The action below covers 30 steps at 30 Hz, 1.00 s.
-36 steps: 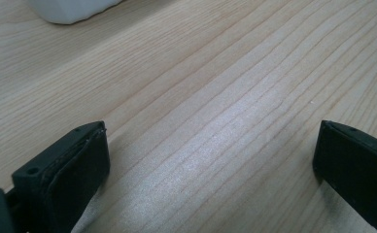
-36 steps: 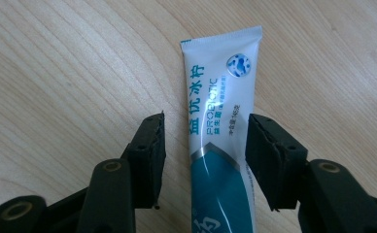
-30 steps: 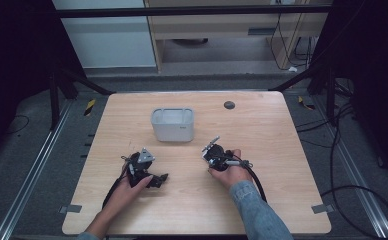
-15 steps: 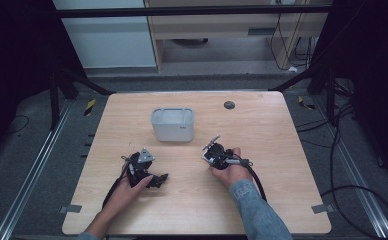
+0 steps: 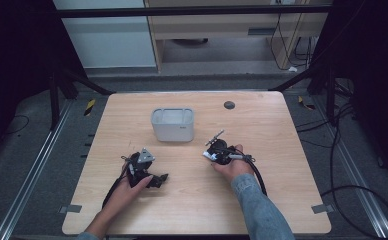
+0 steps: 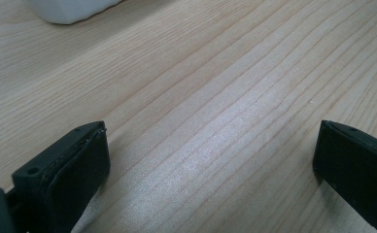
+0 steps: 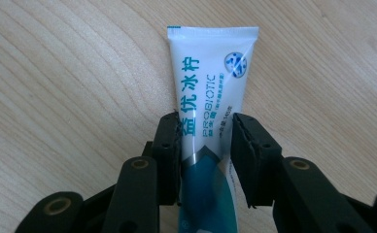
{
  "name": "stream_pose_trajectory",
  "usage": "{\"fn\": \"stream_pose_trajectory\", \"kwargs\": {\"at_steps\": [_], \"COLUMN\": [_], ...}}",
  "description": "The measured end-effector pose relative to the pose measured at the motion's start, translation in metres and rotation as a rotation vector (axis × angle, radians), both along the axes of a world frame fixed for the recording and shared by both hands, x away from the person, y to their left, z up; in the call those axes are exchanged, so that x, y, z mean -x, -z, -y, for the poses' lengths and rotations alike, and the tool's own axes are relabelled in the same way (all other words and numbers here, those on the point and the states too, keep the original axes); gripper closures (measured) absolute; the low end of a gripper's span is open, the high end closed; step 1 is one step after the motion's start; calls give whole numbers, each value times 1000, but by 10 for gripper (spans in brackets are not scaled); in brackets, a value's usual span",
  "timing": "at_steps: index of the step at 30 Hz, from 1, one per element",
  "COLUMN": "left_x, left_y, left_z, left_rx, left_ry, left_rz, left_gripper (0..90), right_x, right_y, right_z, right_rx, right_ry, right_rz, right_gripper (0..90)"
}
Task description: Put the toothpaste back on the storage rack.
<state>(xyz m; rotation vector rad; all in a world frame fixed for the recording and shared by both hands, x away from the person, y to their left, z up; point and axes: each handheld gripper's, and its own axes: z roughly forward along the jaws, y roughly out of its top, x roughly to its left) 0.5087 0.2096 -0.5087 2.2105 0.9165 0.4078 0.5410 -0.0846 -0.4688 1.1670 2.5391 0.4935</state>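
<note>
A white and teal tube (image 7: pixel 211 73) with printed lettering lies flat on the wooden table (image 5: pixel 262 200), its sealed flat end pointing away from the camera. My right gripper (image 7: pixel 206 125) is shut on it, one jaw pressed against each side of its middle. From above, that right gripper (image 5: pixel 216 150) sits right of the table's centre in a person's hand, and a white bit of the tube (image 5: pixel 207 155) shows at its left. Held low over the front left of the table, my left gripper (image 5: pixel 158 179) is open. Its jaws (image 6: pixel 211 160) stand wide apart over bare wood.
A white rectangular container (image 5: pixel 173 124) stands behind the middle of the table, and its corner (image 6: pixel 65 9) shows ahead of the left gripper. A small dark round spot (image 5: pixel 229 105) marks the far edge. Cables trail from both grippers toward the front.
</note>
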Motion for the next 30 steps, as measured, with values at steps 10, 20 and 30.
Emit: {"fn": "stream_pose_trajectory", "kwargs": {"at_steps": [10,20,30], "left_x": [0,0,0], "left_y": [0,0,0], "left_z": [0,0,0], "left_rx": [0,0,0], "left_ry": [0,0,0], "left_rz": [0,0,0], "left_gripper": [0,0,0], "right_x": [-3,-6,-7], "right_y": [1,-1,0], "right_z": [2,-1,0], "right_rx": [-4,39,49], "right_ry": [15,12,21], "right_rz": [-1,-15,-18], "right_gripper": [675,718,731]}}
